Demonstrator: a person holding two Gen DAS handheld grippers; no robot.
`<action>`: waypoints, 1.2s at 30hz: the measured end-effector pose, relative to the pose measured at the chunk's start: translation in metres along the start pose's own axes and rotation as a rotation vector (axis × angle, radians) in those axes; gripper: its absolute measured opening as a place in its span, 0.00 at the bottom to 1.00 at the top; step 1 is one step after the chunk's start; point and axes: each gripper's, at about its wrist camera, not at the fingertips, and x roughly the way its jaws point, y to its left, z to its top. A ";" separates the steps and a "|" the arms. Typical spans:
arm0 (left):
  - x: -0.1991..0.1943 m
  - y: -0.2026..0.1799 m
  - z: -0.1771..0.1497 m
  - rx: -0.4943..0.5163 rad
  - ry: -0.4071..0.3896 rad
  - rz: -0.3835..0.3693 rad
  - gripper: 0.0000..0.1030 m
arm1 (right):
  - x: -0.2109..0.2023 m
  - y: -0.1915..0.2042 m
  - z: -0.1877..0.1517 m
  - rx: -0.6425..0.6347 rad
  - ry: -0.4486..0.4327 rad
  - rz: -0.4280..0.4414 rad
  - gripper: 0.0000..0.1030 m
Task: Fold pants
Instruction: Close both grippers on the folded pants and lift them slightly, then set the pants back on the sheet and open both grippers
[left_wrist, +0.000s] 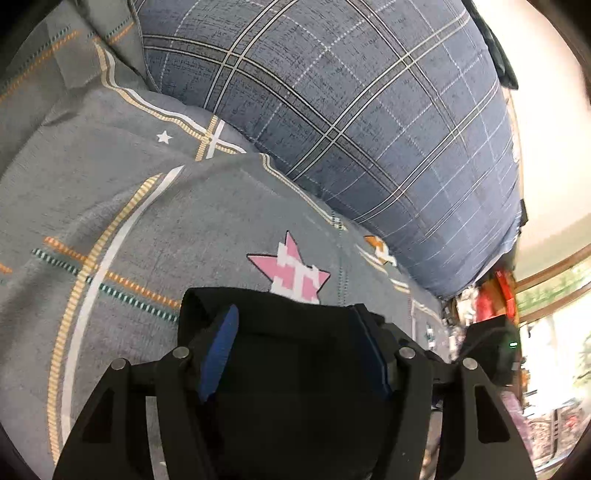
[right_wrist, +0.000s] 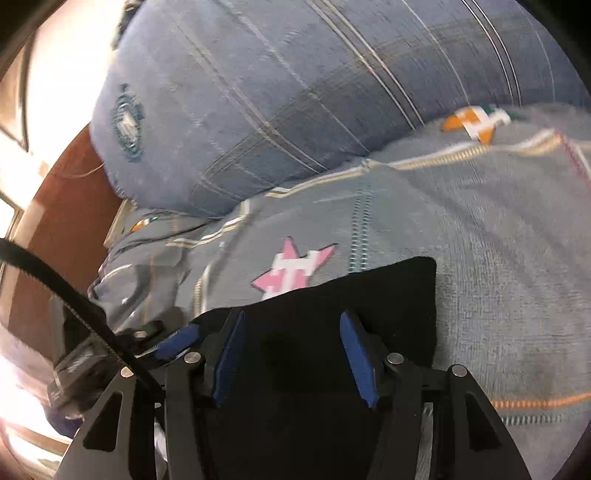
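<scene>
The black pants (left_wrist: 295, 354) lie on a grey bed sheet with a pink star (left_wrist: 291, 273). In the left wrist view my left gripper (left_wrist: 295, 328) has its blue pads (left_wrist: 218, 354) wide apart, and black cloth fills the gap between them. In the right wrist view the pants (right_wrist: 369, 295) show a folded edge and a square corner. My right gripper (right_wrist: 295, 332) is also open, its blue pads (right_wrist: 356, 354) either side of the cloth. The left gripper (right_wrist: 173, 341) shows at the lower left of that view.
A large blue plaid pillow (left_wrist: 351, 110) lies on the bed just beyond the pants, also in the right wrist view (right_wrist: 295, 92). The grey patterned sheet (left_wrist: 110, 206) spreads to the left. A window frame and clutter (left_wrist: 498, 295) sit at the right.
</scene>
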 end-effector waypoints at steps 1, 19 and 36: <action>0.001 0.001 0.001 0.002 0.000 -0.004 0.60 | 0.001 -0.005 0.000 0.014 -0.011 0.017 0.56; -0.117 -0.056 -0.088 0.247 -0.263 0.301 0.64 | -0.118 0.018 -0.077 -0.099 -0.246 -0.070 0.65; -0.239 -0.127 -0.212 0.359 -0.816 0.613 1.00 | -0.166 0.091 -0.221 -0.353 -0.383 -0.202 0.75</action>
